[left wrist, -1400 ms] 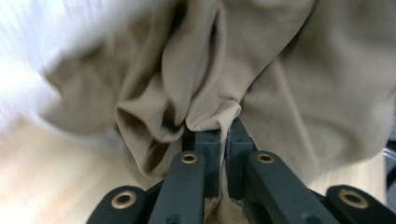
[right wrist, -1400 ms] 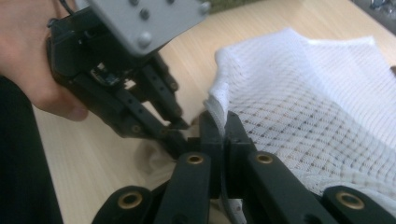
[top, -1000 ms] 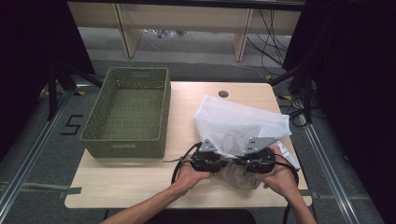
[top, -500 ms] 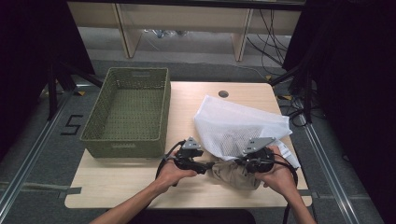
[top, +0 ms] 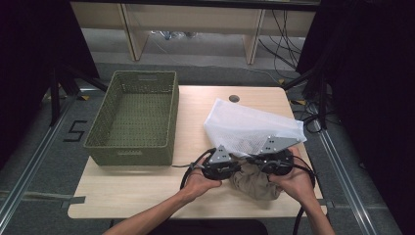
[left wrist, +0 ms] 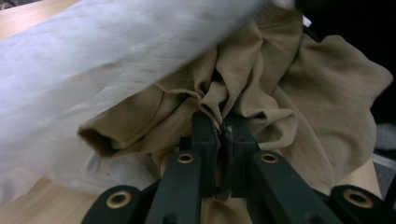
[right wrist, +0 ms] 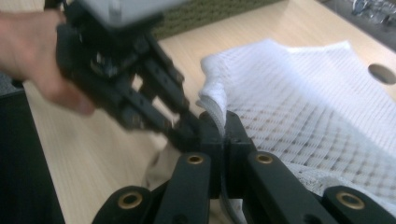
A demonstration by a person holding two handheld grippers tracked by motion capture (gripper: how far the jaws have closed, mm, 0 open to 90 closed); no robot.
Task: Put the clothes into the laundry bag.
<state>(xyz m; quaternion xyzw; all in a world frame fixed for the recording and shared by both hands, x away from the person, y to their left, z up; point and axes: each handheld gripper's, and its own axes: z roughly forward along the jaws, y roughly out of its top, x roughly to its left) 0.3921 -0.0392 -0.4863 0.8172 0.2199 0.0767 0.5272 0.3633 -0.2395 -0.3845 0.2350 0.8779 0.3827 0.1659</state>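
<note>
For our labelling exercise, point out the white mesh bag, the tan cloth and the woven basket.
white mesh bag (top: 244,125), high view, middle of its netted top face.
tan cloth (left wrist: 322,88), left gripper view, broad smooth fold at the right.
woven basket (top: 129,157), high view, near wall under the rim.

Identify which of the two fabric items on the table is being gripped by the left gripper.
The tan cloth: the left gripper is shut on a bunched fold of it. The white mesh bag is pinched at its edge by the right gripper instead.

Grey floor (top: 44,147), wooden shelving (top: 191,19) behind light wooden table (top: 132,191).
</note>
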